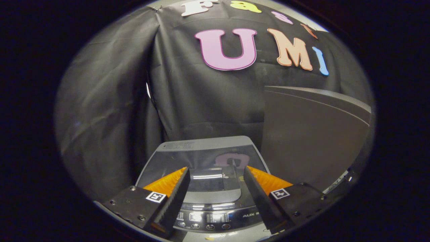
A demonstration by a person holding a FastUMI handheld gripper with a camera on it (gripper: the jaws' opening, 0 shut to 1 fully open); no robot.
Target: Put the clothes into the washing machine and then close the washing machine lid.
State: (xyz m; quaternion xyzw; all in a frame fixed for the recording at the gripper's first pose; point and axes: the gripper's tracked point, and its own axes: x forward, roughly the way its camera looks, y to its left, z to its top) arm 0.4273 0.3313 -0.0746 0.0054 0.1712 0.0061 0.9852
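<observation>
The tool (216, 174) stands wide apart, gripping nothing. The washing machine (208, 158) sits directly beneath and ahead of its fingers, glass lid (201, 161) apparently lying closed. A grey panel (312, 134) rises beside the machine.

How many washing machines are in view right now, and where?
1. The washing machine sits below and just ahead of the open gripper, lid down, control panel between the fingers. The large grey panel beside it may hide more.
</observation>
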